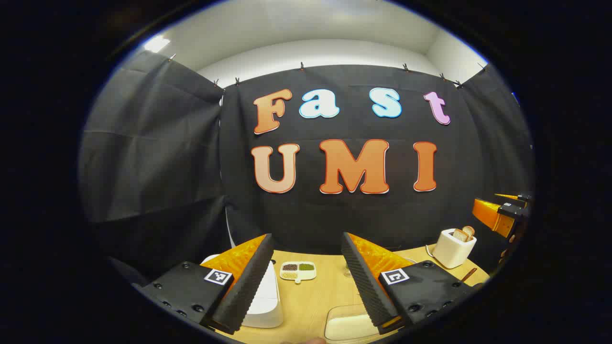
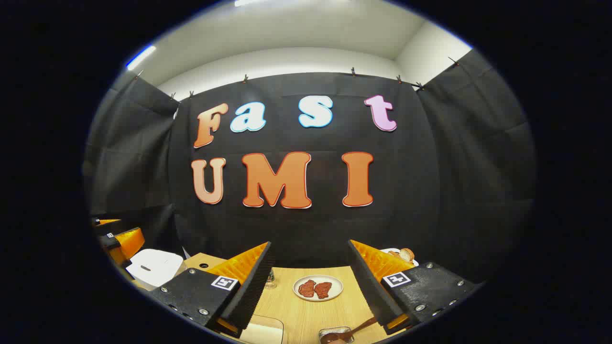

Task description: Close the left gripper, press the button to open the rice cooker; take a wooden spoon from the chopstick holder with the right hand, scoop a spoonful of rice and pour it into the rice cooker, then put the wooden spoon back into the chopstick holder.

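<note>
**Wooden counter with both hand-held grippers raised and open**

Wood of a light colour makes the counter (image 1: 311,301), and both hand-held grippers hang above it, facing the black cloth wall.

Left gripper view, from left to right: the white rice cooker with rounded corners (image 1: 265,303) stands low on the counter, partly behind the left finger, and its lid looks down. Just beside it, further back, lies a small white divided dish with dark, green and pale grains (image 1: 298,271). The left hand-held gripper (image 1: 306,282) has its fingers spread wide, with nothing between them. Below it a clear plastic box with pale contents (image 1: 345,326) sits near the front edge. On the right stands a white toaster with bread slices (image 1: 454,247), and a brown wooden handle (image 1: 468,274) shows beside it.

Right gripper view: the rice cooker (image 2: 155,267) is at the far left. The right hand-held gripper (image 2: 310,286) is open too and holds nothing. Between its fingers lies a round plate with reddish-brown pieces (image 2: 318,288). At the bottom, a wooden spoon (image 2: 351,329) leans in a small metal container (image 2: 334,333); I cannot tell whether this is the chopstick holder.
</note>
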A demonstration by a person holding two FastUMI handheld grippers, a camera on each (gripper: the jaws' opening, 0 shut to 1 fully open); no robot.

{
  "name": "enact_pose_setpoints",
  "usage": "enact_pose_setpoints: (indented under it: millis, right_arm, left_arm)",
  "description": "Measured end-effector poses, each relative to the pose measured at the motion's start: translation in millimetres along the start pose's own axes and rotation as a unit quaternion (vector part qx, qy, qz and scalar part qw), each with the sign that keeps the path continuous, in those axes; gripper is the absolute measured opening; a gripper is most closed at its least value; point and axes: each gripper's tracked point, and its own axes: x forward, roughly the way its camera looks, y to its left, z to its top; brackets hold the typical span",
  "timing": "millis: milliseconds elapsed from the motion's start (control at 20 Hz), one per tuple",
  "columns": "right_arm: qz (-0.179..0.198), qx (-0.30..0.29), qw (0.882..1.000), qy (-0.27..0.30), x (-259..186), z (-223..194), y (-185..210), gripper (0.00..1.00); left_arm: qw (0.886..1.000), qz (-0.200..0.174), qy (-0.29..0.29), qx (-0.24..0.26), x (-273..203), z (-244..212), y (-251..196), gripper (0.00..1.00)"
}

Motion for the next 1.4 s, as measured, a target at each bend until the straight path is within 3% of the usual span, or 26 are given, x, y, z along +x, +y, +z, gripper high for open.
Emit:
enact_pose_setpoints:
  millis: [1000, 1300, 1400]
  right_arm:
    - [-0.028, -0.02, 0.999, 0.011, -6.4, -9.4, -12.8, 0.95]
    - [-0.051, -0.025, 0.998, 0.02, -10.1, -18.6, -24.9, 0.94]
    - [-0.061, -0.034, 0.997, 0.022, -9.8, -20.0, -30.2, 0.94]
  left_arm:
    - [0.999, 0.007, -0.018, 0.034, 8.3, 11.6, 25.4, 0.97]
    - [0.998, 0.028, 0.003, 0.055, 27.5, 12.8, 63.5, 0.61]
    - [0.997, 0.057, 0.016, 0.05, 36.6, 10.9, 93.2, 0.22]
